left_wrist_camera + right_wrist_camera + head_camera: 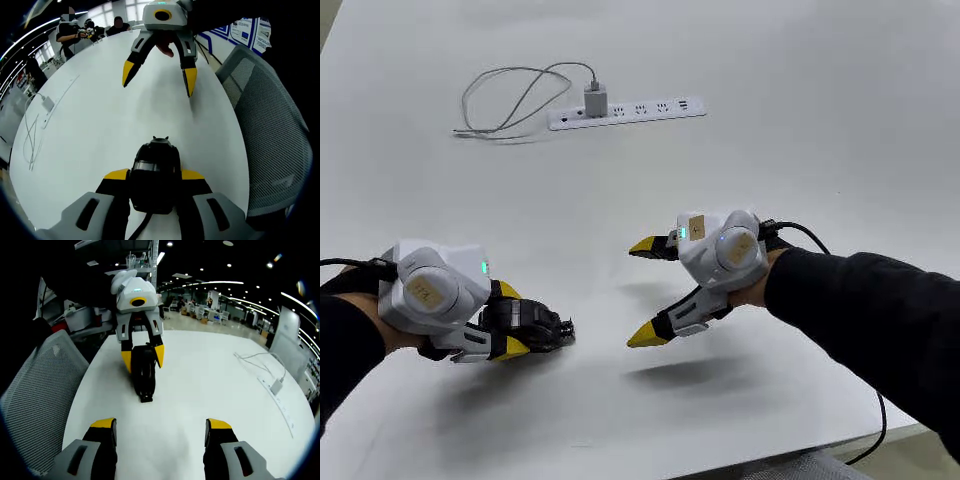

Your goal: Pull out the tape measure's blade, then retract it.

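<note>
A black tape measure (530,325) (155,172) (143,371) rests low over the white table, clamped between the yellow-tipped jaws of my left gripper (510,318) (155,176) (143,356), which is shut on its case. Its blade tip pokes out toward the right gripper, with no length of blade drawn. My right gripper (647,292) (159,75) (160,426) faces it from the right, jaws spread wide and holding nothing. A gap of bare table separates the right jaws from the tape measure.
A white power strip (630,111) (285,411) with a plugged-in charger (595,100) and looped cable (505,95) lies at the far side. The table's near edge (750,455) runs just below my right arm. A mesh chair (272,135) stands beside the table.
</note>
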